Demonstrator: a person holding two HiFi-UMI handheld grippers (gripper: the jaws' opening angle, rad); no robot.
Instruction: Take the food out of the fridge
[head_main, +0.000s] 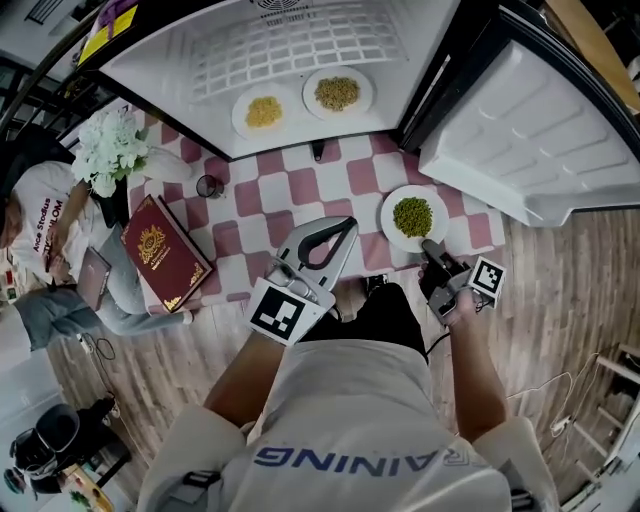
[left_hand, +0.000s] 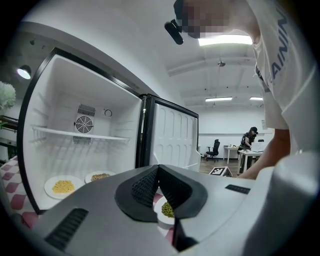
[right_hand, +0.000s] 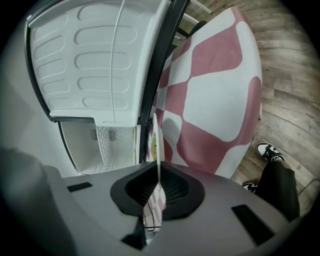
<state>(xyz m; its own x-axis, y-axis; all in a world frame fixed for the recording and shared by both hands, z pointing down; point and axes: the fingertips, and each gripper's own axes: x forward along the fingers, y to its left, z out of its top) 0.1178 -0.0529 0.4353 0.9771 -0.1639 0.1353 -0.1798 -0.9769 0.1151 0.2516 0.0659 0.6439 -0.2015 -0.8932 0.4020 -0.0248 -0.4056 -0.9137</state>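
**Setting a plate on the table.**
Right gripper (head_main: 433, 248) pinches the plate (head_main: 389, 225) by its rim; hold it level until it rests on the table (head_main: 300, 185), then release. Left gripper (head_main: 343, 228) is pressed together and empty.

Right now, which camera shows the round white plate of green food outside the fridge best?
The head view: the round white plate of green food shows whole from above, the right gripper clamped on its near rim. The right gripper view shows it edge-on between the jaws; the left gripper view, only a sliver.
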